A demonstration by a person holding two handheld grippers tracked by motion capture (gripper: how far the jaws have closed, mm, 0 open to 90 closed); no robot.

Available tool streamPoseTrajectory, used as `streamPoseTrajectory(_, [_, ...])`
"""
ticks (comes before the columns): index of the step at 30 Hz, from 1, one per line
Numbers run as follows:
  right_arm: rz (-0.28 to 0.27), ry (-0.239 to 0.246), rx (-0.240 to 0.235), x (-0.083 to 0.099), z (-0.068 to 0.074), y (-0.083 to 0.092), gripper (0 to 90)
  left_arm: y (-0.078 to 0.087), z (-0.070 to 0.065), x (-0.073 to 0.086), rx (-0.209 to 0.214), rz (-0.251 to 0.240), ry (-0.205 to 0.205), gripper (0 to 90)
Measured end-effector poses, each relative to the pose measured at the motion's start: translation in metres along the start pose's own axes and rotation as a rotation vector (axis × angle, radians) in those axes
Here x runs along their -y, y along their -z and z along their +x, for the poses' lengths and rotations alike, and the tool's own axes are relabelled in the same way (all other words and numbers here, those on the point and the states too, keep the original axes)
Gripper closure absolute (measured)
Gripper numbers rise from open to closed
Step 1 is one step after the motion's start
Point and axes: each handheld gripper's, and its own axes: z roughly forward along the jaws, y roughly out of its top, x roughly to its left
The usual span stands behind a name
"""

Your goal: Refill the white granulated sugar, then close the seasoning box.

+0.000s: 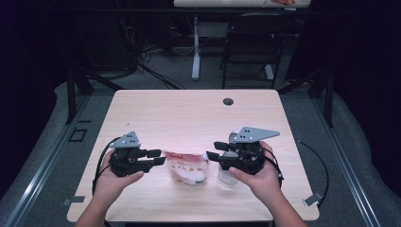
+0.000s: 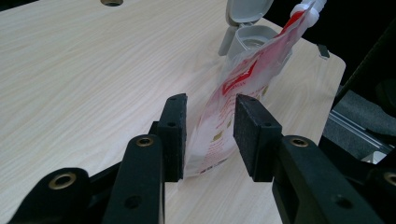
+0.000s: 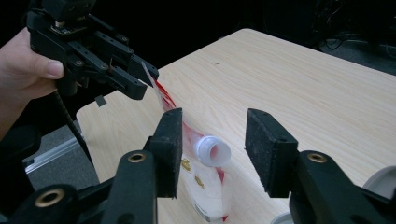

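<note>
A red-and-white refill pouch (image 1: 189, 169) with a white open spout (image 3: 212, 151) stands slumped on the wooden table (image 1: 189, 113) between my two grippers. My left gripper (image 1: 158, 157) is open. The pouch's edge (image 2: 233, 93) runs between its pads, close against one pad (image 2: 173, 135) and apart from the other. My right gripper (image 1: 213, 150) is open just above the spout, with nothing pressed between its pads. A clear container (image 1: 228, 174) with a grey flip lid (image 2: 247, 11) standing open sits behind the pouch, under my right hand.
A round cable hole (image 1: 228, 101) lies near the table's far edge. Beyond the table stand a black chair (image 1: 250, 47) and a white desk leg (image 1: 196, 47) among floor cables. The table's near edge runs just under my wrists.
</note>
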Motion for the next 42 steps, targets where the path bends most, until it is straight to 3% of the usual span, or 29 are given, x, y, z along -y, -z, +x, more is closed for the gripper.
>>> streamPoseTrajectory(4, [0.011, -0.007, -0.006, -0.012, -0.002, 0.0, 51.4, 0.008, 0.002, -0.001, -0.009, -0.021, 0.014, 63.6])
streamPoseTrajectory(8, [0.046, 0.012, -0.014, -0.026, -0.005, -0.006, 45.6, 0.018, 0.007, -0.001, -0.026, -0.04, 0.041, 62.2])
streamPoseTrajectory(13, [0.099, 0.046, -0.01, -0.039, -0.005, -0.017, 45.7, 0.024, 0.013, 0.001, -0.038, -0.049, 0.067, 59.3])
streamPoseTrajectory(18, [0.173, 0.115, -0.03, -0.048, 0.002, -0.03, 51.2, 0.025, 0.017, 0.004, -0.039, -0.045, 0.08, 57.1])
streamPoseTrajectory(21, [0.202, 0.129, -0.065, -0.053, 0.006, -0.038, 54.9, 0.024, 0.018, 0.005, -0.039, -0.04, 0.077, 56.9])
streamPoseTrajectory(28, [0.3, 0.206, -0.091, -0.06, 0.013, -0.054, 57.7, 0.024, 0.018, 0.006, -0.034, -0.057, 0.077, 56.6])
streamPoseTrajectory(42, [0.375, 0.276, -0.145, -0.066, 0.026, -0.076, 63.4, 0.028, 0.02, 0.008, -0.058, -0.062, 0.07, 57.1])
